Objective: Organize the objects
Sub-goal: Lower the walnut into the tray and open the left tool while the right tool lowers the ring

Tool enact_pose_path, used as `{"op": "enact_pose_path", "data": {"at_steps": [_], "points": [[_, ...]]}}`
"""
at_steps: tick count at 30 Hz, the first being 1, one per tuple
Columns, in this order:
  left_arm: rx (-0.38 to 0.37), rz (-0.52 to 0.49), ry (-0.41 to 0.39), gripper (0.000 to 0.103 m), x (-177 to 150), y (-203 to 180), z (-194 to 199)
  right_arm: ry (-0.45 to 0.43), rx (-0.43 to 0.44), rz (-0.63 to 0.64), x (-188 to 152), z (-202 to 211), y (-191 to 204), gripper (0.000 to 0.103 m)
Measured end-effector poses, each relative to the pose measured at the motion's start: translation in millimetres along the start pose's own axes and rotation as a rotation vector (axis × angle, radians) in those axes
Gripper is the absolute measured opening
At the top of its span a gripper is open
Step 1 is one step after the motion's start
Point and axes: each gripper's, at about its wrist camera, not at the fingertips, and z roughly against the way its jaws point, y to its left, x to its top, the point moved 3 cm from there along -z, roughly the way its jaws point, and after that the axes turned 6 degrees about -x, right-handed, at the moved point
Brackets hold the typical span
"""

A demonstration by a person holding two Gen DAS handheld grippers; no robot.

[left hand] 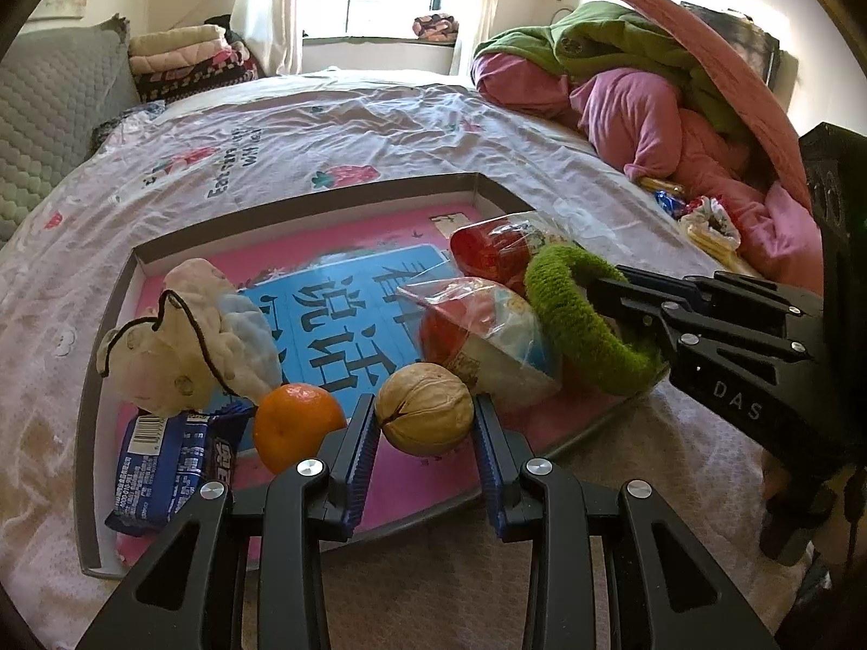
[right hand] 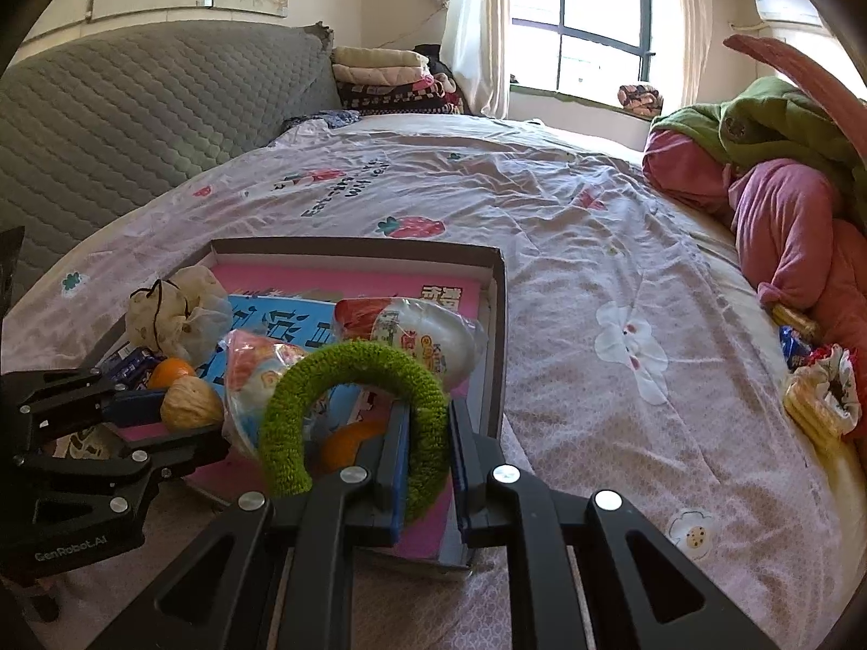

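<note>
A shallow box tray (left hand: pixel 303 196) with a pink and blue liner lies on the bed. My left gripper (left hand: pixel 425 422) holds a walnut (left hand: pixel 424 408) between its fingers, low over the tray's near edge; it also shows in the right wrist view (right hand: pixel 191 404). My right gripper (right hand: pixel 428 447) is shut on a fuzzy green ring (right hand: pixel 347 371), over the tray's near right part; the ring also shows in the left wrist view (left hand: pixel 574 319). In the tray lie an orange (left hand: pixel 295 425), a blue snack pack (left hand: pixel 160 468), a cloth pouch (left hand: pixel 184 336) and two wrapped egg-shaped toys (left hand: pixel 487 325).
The tray (right hand: pixel 496 292) rests on a pink strawberry-print sheet (right hand: pixel 596 249). Pink and green bedding (right hand: pixel 785 179) is piled at the right, with small snack items (right hand: pixel 818 390) beside it. A grey quilted headboard (right hand: pixel 135 124) and folded blankets (right hand: pixel 379 76) are at the far left.
</note>
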Motion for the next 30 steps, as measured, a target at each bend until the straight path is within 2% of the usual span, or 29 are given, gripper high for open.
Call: {"op": "enact_pose_path", "data": {"at_steps": [9, 14, 21, 30], "points": [[-0.004, 0.001, -0.003, 0.035, 1.2, 3.7, -1.3, 0.018, -0.008, -0.058, -2.5, -5.7, -11.9, 0.015], [-0.01, 0.001, -0.002, 0.035, 0.3, 3.6, -1.4, 0.02, -0.033, -0.023, -3.6, -7.0, -5.6, 0.015], [-0.01, 0.003, 0.0, 0.037, 0.5, 3.3, -1.2, 0.019, -0.027, -0.015, -1.5, -3.3, -5.6, 0.023], [-0.008, 0.005, -0.001, 0.038, 0.6, 3.2, -0.6, 0.02, -0.021, -0.018, -1.4, -2.0, -3.9, 0.024]]}}
